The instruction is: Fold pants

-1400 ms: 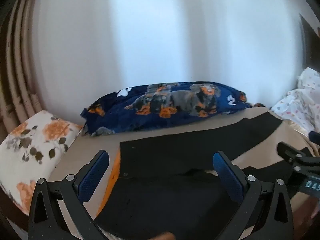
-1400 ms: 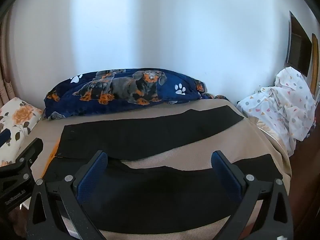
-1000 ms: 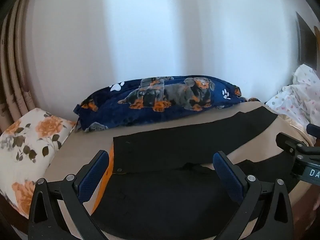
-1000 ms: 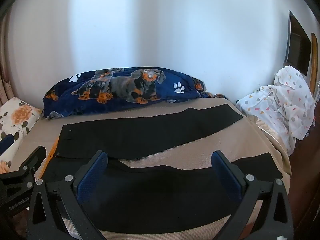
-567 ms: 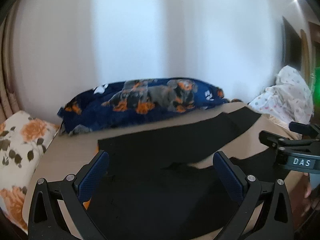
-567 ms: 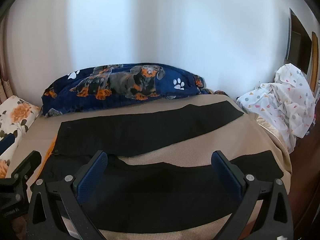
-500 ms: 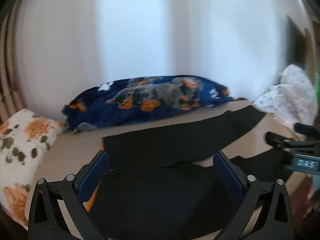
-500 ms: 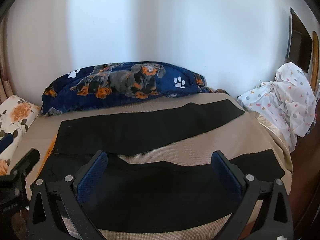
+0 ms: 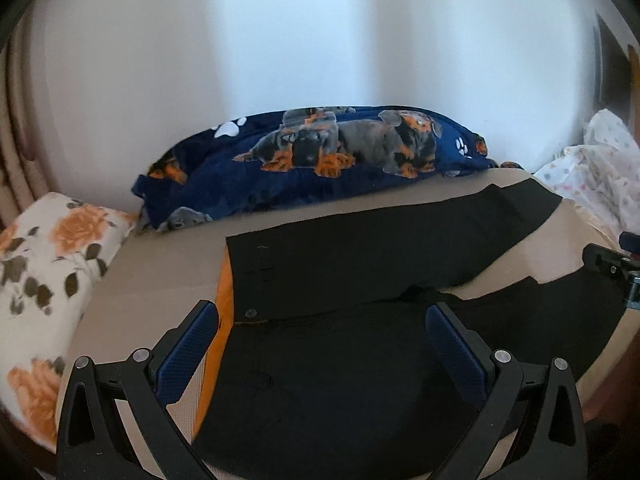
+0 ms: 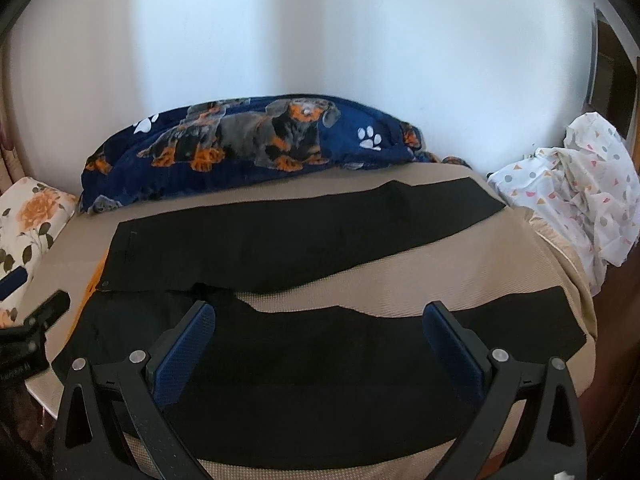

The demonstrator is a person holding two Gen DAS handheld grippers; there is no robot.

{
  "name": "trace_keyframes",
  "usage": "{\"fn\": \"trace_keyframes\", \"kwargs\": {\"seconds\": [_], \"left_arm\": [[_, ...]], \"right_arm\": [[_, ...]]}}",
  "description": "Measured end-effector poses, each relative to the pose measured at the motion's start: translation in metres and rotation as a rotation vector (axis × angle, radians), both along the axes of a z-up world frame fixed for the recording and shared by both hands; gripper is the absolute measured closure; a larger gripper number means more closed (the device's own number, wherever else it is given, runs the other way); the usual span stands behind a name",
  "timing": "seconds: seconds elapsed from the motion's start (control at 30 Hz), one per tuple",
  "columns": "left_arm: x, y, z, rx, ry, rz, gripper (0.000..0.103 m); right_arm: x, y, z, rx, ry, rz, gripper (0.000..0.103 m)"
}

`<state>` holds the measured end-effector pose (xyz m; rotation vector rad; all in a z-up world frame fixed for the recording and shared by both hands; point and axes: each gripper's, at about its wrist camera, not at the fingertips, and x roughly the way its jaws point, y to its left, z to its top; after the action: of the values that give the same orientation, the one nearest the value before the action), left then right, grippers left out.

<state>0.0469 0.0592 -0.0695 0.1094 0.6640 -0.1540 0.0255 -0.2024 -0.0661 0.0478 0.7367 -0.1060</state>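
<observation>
The left gripper (image 9: 322,326) hangs with its jaws wide apart and nothing between them, above the waist end of the black pants (image 9: 360,264). The right gripper (image 10: 319,326) is spread just as wide and empty over the near leg.

The pants lie flat on the tan bed (image 10: 400,276), 2 legs splayed toward the right, a wedge of ribbed cover bare between them. The near leg runs close to the bed's front edge.

Only the left view shows an orange strip (image 9: 224,300) along the waistband. The right view shows both hems and the crumpled dotted sheet (image 10: 580,196). Beyond lies a plush dog-print blanket (image 10: 248,148); far left, a floral pillow (image 9: 44,264).
</observation>
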Motion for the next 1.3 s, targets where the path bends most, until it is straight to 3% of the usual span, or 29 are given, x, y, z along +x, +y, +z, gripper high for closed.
{"fn": "trace_keyframes", "kwargs": {"seconds": [0.1, 0.17, 0.3, 0.4, 0.5, 0.53, 0.57, 0.67, 0.8, 0.93, 1.0, 1.07, 1.13, 1.2, 1.3], "left_arm": [[0.023, 0.016, -0.013, 0.015, 0.039, 0.005, 0.005], [0.048, 0.028, -0.026, 0.013, 0.115, -0.005, 0.016], [0.093, 0.046, -0.048, -0.006, 0.215, -0.005, 0.019], [0.139, 0.066, -0.064, -0.031, 0.263, -0.032, 0.028], [0.183, 0.083, -0.082, -0.052, 0.34, -0.01, 0.057], [0.199, 0.089, -0.09, -0.067, 0.372, -0.004, 0.076], [0.217, 0.099, -0.099, -0.106, 0.413, -0.002, 0.089], [0.256, 0.121, -0.123, -0.177, 0.497, 0.032, 0.089], [0.285, 0.137, -0.133, -0.264, 0.516, 0.017, 0.087], [0.304, 0.136, -0.138, -0.259, 0.527, -0.022, 0.067], [0.311, 0.135, -0.141, -0.252, 0.534, -0.042, 0.066], [0.316, 0.141, -0.141, -0.312, 0.553, -0.029, 0.062], [0.319, 0.151, -0.144, -0.414, 0.571, -0.029, 0.062], [0.315, 0.156, -0.146, -0.409, 0.552, -0.04, 0.072], [0.308, 0.172, -0.151, -0.501, 0.542, -0.029, 0.08]], "right_arm": [[0.007, 0.002, -0.008, 0.012, 0.019, 0.011, 0.0], [0.012, 0.002, -0.013, 0.02, 0.03, 0.016, 0.0], [0.023, 0.003, -0.023, 0.028, 0.065, 0.022, 0.0], [0.032, 0.004, -0.03, 0.032, 0.089, 0.027, 0.0], [0.039, 0.005, -0.035, 0.02, 0.101, 0.029, 0.0], [0.042, 0.005, -0.038, 0.016, 0.107, 0.028, 0.0], [0.045, 0.005, -0.04, 0.014, 0.114, 0.028, 0.0], [0.052, 0.005, -0.046, 0.008, 0.132, 0.025, 0.0], [0.061, 0.005, -0.053, 0.0, 0.154, 0.025, 0.0], [0.07, 0.007, -0.061, -0.006, 0.177, 0.028, 0.0], [0.072, 0.009, -0.064, -0.011, 0.187, 0.032, 0.0], [0.075, 0.012, -0.068, -0.009, 0.198, 0.038, 0.0], [0.076, 0.015, -0.07, -0.006, 0.202, 0.045, 0.0], [0.078, 0.018, -0.07, -0.012, 0.204, 0.052, 0.0], [0.079, 0.019, -0.071, -0.016, 0.206, 0.054, 0.0]]}}
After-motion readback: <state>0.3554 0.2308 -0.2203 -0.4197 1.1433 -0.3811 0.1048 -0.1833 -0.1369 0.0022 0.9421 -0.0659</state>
